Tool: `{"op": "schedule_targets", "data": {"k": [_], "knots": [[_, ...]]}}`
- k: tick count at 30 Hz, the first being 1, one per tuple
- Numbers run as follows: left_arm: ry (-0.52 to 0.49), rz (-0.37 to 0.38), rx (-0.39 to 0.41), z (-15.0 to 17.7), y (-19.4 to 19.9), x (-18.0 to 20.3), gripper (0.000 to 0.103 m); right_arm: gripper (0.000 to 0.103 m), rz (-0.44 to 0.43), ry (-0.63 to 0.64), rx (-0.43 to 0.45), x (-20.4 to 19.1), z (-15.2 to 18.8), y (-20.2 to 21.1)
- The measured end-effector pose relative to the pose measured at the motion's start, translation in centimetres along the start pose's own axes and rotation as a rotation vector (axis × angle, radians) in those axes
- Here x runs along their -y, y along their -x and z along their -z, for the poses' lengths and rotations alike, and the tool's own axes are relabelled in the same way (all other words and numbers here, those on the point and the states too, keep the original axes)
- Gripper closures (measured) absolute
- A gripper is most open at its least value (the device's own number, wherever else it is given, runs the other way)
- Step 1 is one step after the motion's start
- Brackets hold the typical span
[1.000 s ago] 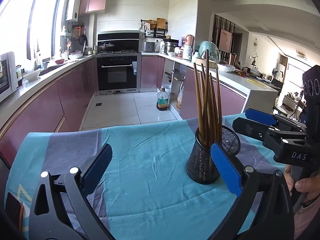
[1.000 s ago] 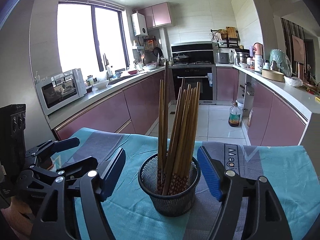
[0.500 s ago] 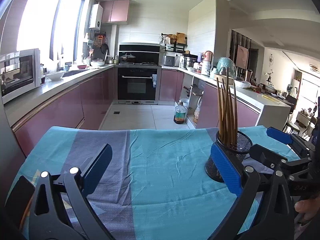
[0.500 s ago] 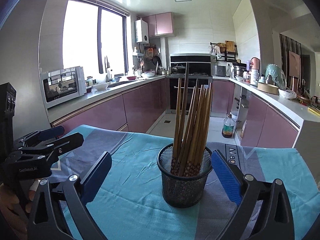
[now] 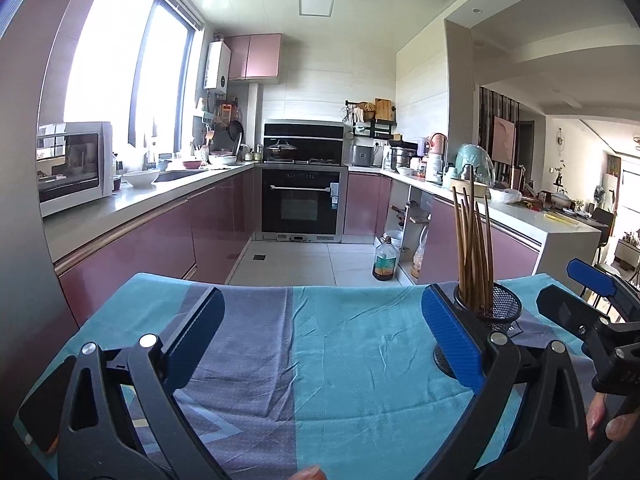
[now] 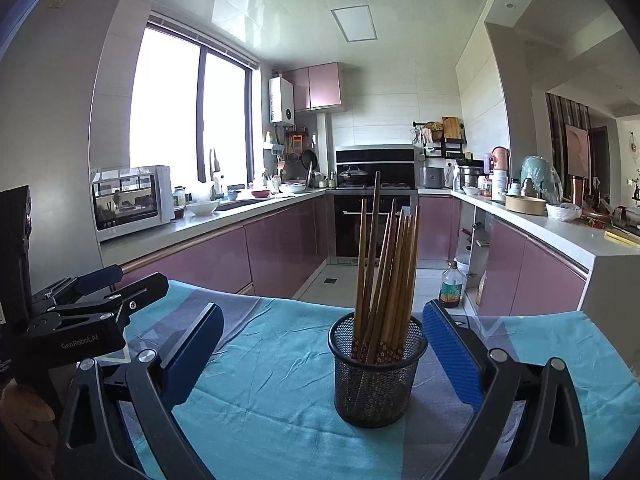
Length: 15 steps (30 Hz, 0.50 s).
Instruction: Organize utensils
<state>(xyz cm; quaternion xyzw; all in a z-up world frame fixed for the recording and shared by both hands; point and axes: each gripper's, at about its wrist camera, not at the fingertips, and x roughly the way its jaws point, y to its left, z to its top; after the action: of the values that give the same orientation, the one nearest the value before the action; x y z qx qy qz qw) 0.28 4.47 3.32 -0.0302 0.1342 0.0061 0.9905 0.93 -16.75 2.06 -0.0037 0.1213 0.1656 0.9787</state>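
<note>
Standing bundled in the mesh holder (image 6: 378, 372) mid-counter, the chopsticks (image 6: 386, 276) look sorted, both grippers' jaws wide and empty, so little seems left.

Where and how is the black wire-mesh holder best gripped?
Judging by its upright round shape, grip the black wire-mesh holder across its mid wall, level, from the near side, below the wooden chopsticks. The open right gripper already faces it.
</note>
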Motion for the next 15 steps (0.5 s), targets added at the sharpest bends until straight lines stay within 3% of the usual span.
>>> {"op": "schedule_targets", "data": {"k": [6,15], "knots": [[0.000,-0.018,-0.002,-0.1,0.5,0.2,0.006,0.007,0.010,0.003,0.027,-0.4,0.0,0.7],[-0.009,-0.031,0.076,0.0,2.3,0.6,0.006,0.007,0.011,-0.004,0.058,-0.6,0.0,1.2]]}}
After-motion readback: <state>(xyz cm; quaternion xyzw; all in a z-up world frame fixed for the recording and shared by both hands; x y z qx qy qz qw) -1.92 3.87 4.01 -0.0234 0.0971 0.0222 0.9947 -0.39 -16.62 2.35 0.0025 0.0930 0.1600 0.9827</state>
